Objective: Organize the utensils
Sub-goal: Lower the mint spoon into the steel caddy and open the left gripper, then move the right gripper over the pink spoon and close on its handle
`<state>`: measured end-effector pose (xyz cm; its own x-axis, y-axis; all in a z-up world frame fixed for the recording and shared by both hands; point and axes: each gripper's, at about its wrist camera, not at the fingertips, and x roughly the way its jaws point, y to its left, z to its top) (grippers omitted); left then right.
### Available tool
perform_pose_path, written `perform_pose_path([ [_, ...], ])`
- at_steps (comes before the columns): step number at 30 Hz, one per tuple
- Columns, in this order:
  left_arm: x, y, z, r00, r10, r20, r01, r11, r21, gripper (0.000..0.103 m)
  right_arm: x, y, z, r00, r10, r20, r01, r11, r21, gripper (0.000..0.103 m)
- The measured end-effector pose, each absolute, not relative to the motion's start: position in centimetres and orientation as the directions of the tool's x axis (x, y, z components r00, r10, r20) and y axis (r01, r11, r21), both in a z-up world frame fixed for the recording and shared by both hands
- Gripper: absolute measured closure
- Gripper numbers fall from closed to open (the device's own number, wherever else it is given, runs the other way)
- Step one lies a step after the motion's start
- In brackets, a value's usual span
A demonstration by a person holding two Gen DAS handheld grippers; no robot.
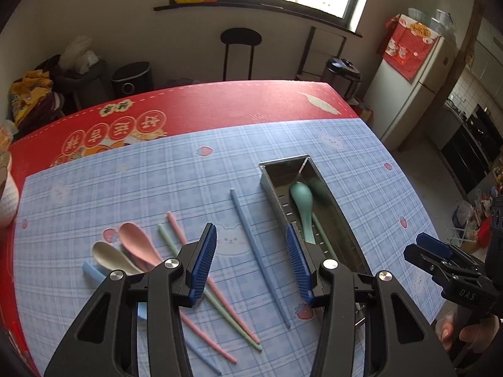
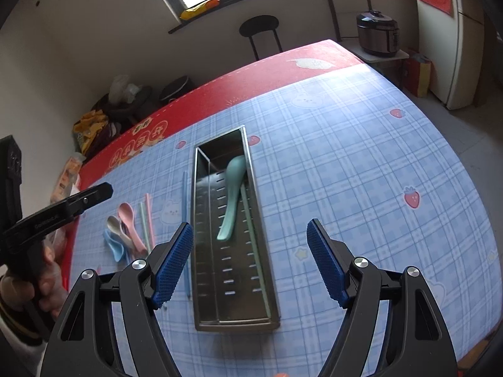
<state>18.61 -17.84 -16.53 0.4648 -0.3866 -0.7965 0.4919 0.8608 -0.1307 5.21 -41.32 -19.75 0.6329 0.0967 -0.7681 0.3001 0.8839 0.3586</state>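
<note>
A long steel utensil tray point(image 1: 338, 216) point(image 2: 202, 251) lies on the blue checked cloth with a teal spoon point(image 1: 303, 202) point(image 2: 232, 188) and a green chopstick point(image 2: 254, 245) inside. Left of it lie a blue chopstick point(image 1: 261, 257) point(image 2: 185, 207), pink point(image 1: 188, 245) and green point(image 1: 217, 301) chopsticks, and pink point(image 1: 136, 243), cream point(image 1: 110, 256) and blue point(image 1: 92, 270) spoons. My left gripper point(image 1: 251, 257) is open above the blue chopstick, holding nothing. My right gripper point(image 2: 248, 264) is open above the tray's near half, empty.
A red printed mat point(image 1: 220, 106) covers the table's far part. A stool point(image 1: 240, 50) stands beyond the table, a fridge point(image 1: 415, 88) at right, a rice cooker point(image 2: 377, 33) on a side table. The table's right edge point(image 2: 490, 282) drops off nearby.
</note>
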Motion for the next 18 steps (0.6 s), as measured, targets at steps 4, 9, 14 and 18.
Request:
perform_pose_path([
  [4, 16.5, -14.0, -14.5, 0.563, -0.323, -0.760, 0.434, 0.899, -0.061, 0.057, 5.6, -39.5, -18.6, 0.638, 0.105, -0.763, 0.253, 0.907, 0.337, 0.031],
  [9, 14.3, -9.9, -11.6, 0.684, -0.255, -0.684, 0.341, 0.940, -0.009, 0.046, 5.5, -36.6, -16.3, 0.669, 0.075, -0.739, 0.187, 0.946, 0.265, 0.031],
  [14, 11.7, -6.3, -9.7, 0.761, -0.209, -0.614, 0.257, 0.966, -0.010, 0.025, 5.0, -34.1, -14.1, 0.708, 0.051, -0.704, 0.121, 0.974, 0.192, 0.031],
  [18, 10.3, -4.5, -9.3, 0.796, -0.155, -0.585, 0.203, 0.979, 0.017, 0.016, 5.4, -33.1, -13.4, 0.721, 0.057, -0.691, 0.096, 0.979, 0.181, 0.031],
])
